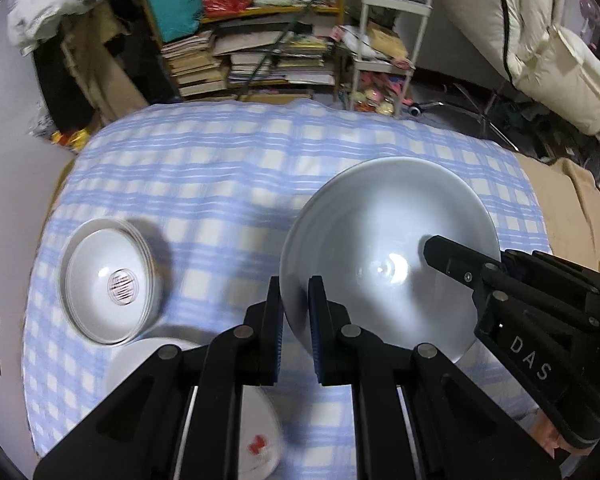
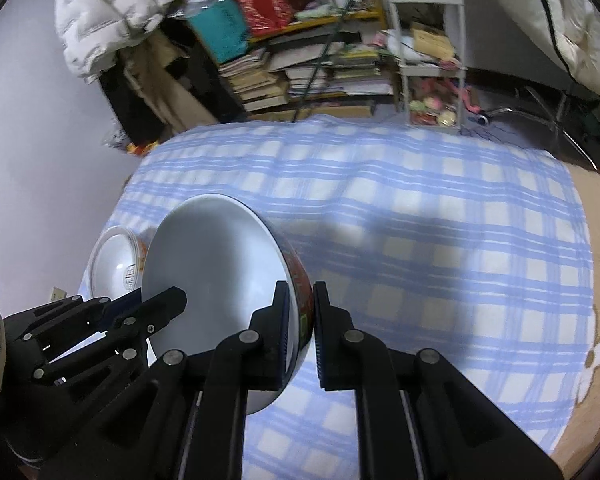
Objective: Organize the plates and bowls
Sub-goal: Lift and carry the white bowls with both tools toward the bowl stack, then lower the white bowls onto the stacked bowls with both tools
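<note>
A large bowl [image 1: 384, 240], white inside and red-patterned outside, hangs tilted above the blue checked cloth [image 1: 204, 168]. My left gripper [image 1: 296, 286] is shut on its left rim. My right gripper [image 2: 301, 288] is shut on the opposite rim of the same bowl [image 2: 216, 264]. One black finger [image 1: 452, 260] of the right gripper reaches inside the bowl in the left wrist view. A stack of smaller white bowls [image 1: 112, 284] stands on the cloth to the left, also seen as the stack [image 2: 114, 264] behind the held bowl. A white plate [image 1: 140, 360] lies near it, under my left gripper.
The cloth [image 2: 420, 240] stretches bare to the right and far side. Behind the table stand piles of books [image 1: 256, 64], a white trolley [image 1: 380, 52] and a teal container [image 1: 176, 4]. Cardboard [image 1: 568, 200] edges the table at right.
</note>
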Demonstrator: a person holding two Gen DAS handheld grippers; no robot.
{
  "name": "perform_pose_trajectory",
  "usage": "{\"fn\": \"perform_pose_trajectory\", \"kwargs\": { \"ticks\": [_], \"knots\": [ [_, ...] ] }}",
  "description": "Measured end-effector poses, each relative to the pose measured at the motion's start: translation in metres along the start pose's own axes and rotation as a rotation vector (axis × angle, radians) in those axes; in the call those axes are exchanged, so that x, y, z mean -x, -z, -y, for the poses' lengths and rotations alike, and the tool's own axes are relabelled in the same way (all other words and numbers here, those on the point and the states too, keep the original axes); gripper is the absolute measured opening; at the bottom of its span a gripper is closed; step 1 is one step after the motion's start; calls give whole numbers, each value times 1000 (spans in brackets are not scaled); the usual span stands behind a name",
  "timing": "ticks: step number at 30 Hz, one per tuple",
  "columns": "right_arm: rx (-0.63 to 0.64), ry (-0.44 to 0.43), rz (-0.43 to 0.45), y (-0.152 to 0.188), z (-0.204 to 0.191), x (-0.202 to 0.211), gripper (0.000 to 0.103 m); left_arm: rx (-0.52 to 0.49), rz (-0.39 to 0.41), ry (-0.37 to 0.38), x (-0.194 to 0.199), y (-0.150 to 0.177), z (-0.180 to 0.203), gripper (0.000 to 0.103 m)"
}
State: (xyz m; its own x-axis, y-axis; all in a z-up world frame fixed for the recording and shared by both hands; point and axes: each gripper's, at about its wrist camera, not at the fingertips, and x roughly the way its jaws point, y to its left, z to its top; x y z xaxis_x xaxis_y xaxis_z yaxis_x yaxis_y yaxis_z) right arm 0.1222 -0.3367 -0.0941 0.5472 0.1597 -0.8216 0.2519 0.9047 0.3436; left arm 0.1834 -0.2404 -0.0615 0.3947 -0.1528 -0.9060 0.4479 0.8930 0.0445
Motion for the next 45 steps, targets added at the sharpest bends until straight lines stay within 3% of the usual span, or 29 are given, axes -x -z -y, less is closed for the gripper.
{"fn": "perform_pose_trajectory", "kwargs": {
  "ticks": [12, 26, 36, 45],
  "knots": [
    [100, -58, 44, 9, -105, -11, 13, 76, 57, -55, 36, 29, -95, 12],
    [223, -117, 30, 22, -192, -54, 13, 178, 100, -119, 33, 53, -175, 12],
    [248, -127, 14, 2, -211, -89, 13, 219, 100, -122, 6, 47, -203, 12],
    [259, -163, -22, 0, -212, -127, 13, 259, 31, -97, -27, 50, -222, 12]
  ]
}}
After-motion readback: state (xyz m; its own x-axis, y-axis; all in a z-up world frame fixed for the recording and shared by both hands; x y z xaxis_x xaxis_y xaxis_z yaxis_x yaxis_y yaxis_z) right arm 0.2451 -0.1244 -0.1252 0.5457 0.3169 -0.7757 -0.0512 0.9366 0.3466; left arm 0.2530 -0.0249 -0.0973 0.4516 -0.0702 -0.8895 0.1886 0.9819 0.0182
